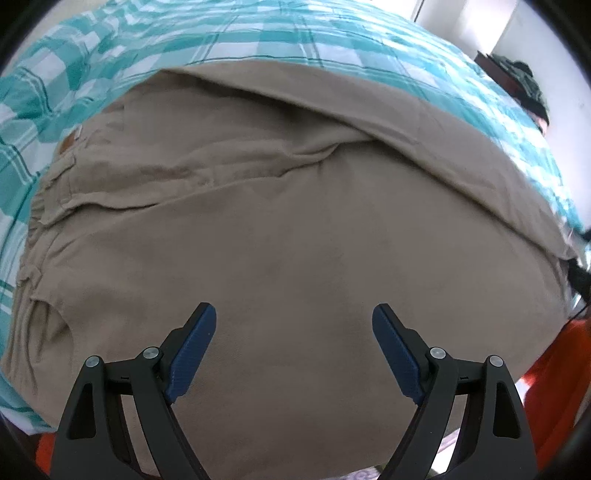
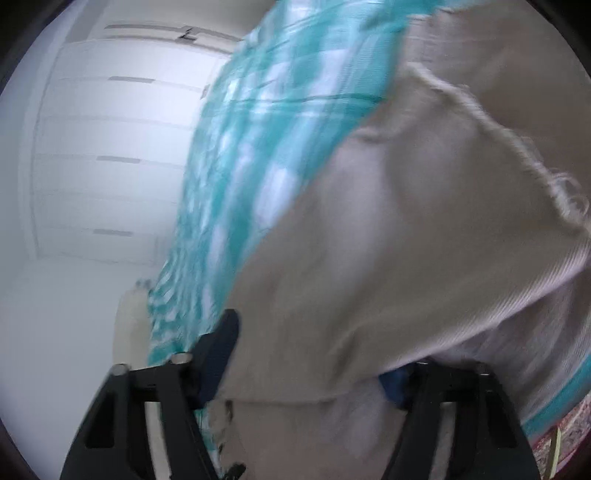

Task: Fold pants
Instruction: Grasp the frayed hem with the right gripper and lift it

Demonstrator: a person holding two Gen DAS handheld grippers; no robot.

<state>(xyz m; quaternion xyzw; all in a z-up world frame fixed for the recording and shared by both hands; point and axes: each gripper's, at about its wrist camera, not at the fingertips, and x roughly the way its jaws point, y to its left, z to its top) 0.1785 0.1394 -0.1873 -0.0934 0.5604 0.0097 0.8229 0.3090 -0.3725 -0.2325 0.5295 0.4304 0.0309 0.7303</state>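
1. Looking along the left gripper [image 1: 294, 319], we see its two blue-padded fingers [image 1: 192, 350] spread wide apart with nothing between them, poised over the cloth.
2. Beneath them lie the tan pants [image 1: 280, 221], spread flat and filling most of the left wrist view. The waistband end, with a small brown patch [image 1: 67, 142], sits to the left, and a pocket opening shows at the lower left.
3. A long fold of the pants runs diagonally from the upper middle down toward the right edge, lying on top of the lower layer.
4. The pants rest on a bed covered by a teal-and-white checked sheet [image 1: 258, 29], which shows above and to the left of the cloth.
5. At the far right of that view we see a dark pile [image 1: 524, 85] on a piece of furniture against a white wall, and something orange [image 1: 554, 369] at the lower right edge.
6. In the right wrist view, which is blurred, white cabinet doors [image 2: 99, 155] fill the left side.
7. The right gripper [image 2: 310, 350] has its fingers [image 2: 221, 343] set wide, with a frayed-edged part of the pants [image 2: 424, 240] draped across the gap and hiding the right finger's tip.
8. We cannot tell whether these fingers are pinching that cloth.
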